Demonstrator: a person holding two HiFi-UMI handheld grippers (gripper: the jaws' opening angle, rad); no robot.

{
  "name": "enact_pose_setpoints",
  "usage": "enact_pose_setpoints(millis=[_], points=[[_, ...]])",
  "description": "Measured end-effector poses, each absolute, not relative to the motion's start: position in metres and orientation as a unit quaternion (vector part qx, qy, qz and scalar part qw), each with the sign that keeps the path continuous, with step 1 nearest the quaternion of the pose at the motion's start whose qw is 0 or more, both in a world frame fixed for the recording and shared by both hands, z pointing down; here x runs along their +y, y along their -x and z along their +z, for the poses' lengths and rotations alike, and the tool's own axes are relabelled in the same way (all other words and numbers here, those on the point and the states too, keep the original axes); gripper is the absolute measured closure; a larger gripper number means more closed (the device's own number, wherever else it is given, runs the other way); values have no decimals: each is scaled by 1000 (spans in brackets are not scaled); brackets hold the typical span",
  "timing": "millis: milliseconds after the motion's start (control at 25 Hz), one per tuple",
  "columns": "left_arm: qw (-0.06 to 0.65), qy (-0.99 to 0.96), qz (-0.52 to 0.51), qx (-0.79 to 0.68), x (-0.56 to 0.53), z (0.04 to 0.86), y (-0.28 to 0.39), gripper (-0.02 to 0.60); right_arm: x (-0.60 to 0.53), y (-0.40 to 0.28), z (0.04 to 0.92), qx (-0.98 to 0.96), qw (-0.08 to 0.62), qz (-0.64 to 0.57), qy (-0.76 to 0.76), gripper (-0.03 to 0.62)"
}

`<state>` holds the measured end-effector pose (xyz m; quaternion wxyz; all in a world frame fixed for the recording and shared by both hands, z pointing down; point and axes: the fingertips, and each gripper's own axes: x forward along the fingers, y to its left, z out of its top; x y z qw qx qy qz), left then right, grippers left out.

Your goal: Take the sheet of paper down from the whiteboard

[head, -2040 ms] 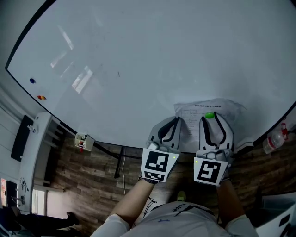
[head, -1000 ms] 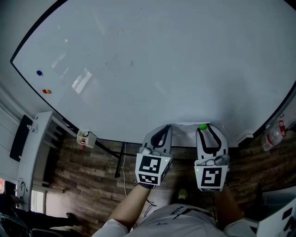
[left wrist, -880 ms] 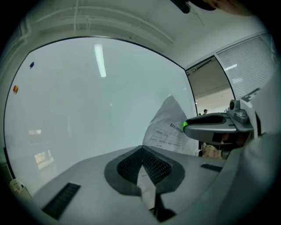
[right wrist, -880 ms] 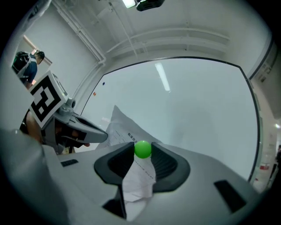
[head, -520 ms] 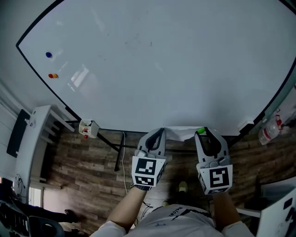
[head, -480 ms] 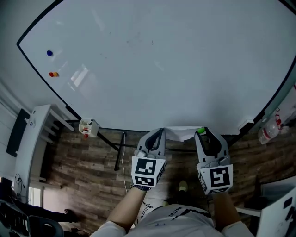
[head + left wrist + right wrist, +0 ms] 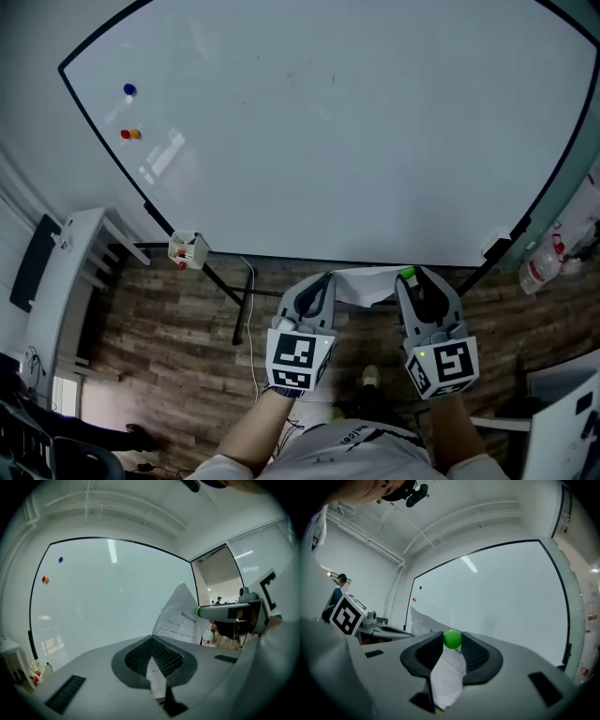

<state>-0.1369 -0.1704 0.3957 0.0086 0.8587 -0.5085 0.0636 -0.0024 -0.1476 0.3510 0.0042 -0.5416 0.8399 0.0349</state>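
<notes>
Has the paper (image 7: 366,284) off the board (image 7: 328,141) now. Two seconds back, lay flat against it under the green magnet (image 7: 407,275), low on the right. Since then, drawn back toward the body with both grippers: level with the board's bottom edge a second ago, clear below it now, over the floor (image 7: 187,319). Hangs between the two grippers, a little crumpled, touching the board nowhere visible.

Pinches the sheet's left part in the left gripper (image 7: 317,286), jaws narrow and shut on the paper itself, which shows edge-on between them in the left gripper view. Clamps the green magnet at the tips of the right gripper (image 7: 412,281), jaws fairly wide around it, with the paper running down between them beneath it.

Leaves the board bare but for a blue magnet (image 7: 129,90) and an orange magnet (image 7: 131,134) at far left, both unmoved.

Means, by judgement, the taking-down proper is done — magnet and sheet away together. Remaining, probably, only to carry the paper off or set it down. No tear visible.
</notes>
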Motion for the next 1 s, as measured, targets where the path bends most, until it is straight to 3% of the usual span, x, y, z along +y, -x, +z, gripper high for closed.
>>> enact_pose_setpoints(millis=[1000], points=[[-4, -861, 59, -505, -134, 383, 129, 569, -107, -7, 337, 839, 14, 38, 542, 467]])
